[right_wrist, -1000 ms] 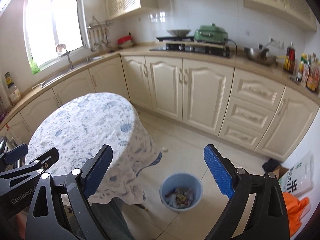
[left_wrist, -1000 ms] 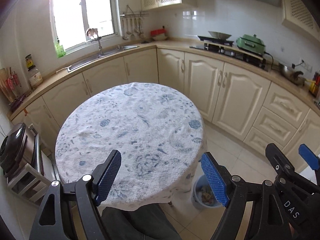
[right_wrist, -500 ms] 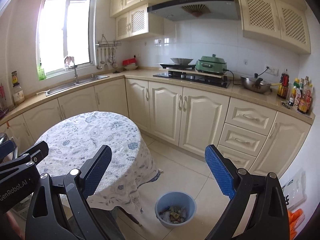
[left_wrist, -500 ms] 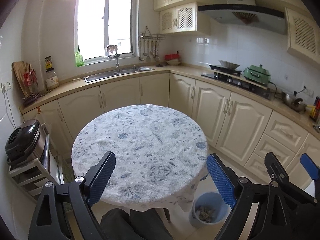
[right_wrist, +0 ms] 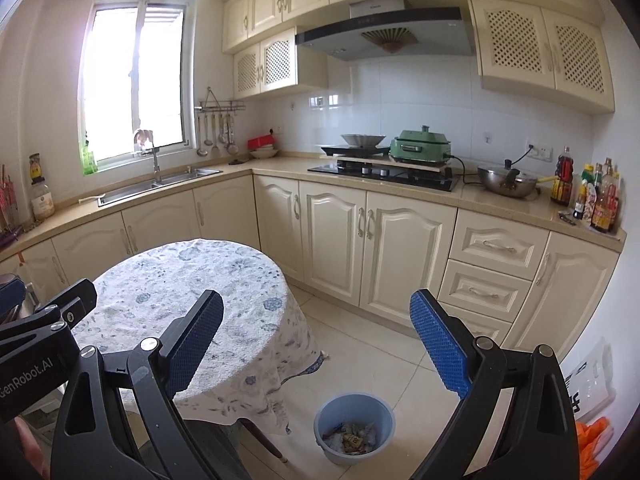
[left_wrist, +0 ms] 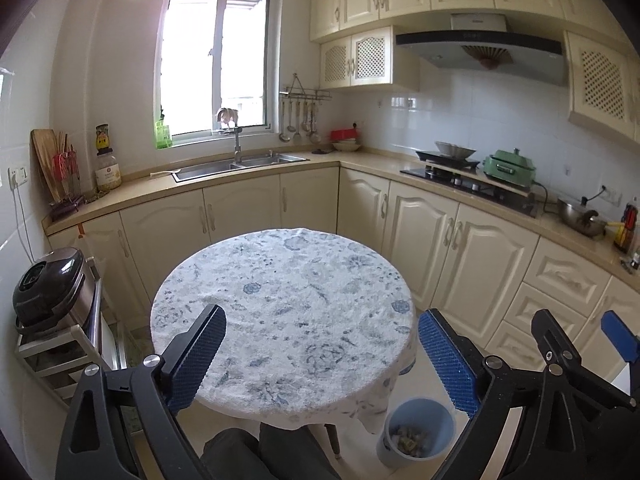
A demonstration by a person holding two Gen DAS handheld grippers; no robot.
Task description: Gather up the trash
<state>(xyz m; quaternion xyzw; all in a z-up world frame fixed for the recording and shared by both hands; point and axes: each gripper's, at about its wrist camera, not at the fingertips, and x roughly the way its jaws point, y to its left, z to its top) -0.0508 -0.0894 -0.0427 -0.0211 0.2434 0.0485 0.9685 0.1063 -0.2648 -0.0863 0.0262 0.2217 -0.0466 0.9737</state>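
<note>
Both the left gripper and right gripper are spread wide, holding nothing. The trash lies in the blue bin on the floor, at 4 o'clock from the tabletop.

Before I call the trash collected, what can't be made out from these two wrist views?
- Floor under the round table: hidden by the tablecloth, both views.
- Blue bin: wrappers visible, individual pieces too small to identify.
- Orange item: cut off by the right wrist view's edge.
- Floor nearest us: blocked by both open grippers.
</note>
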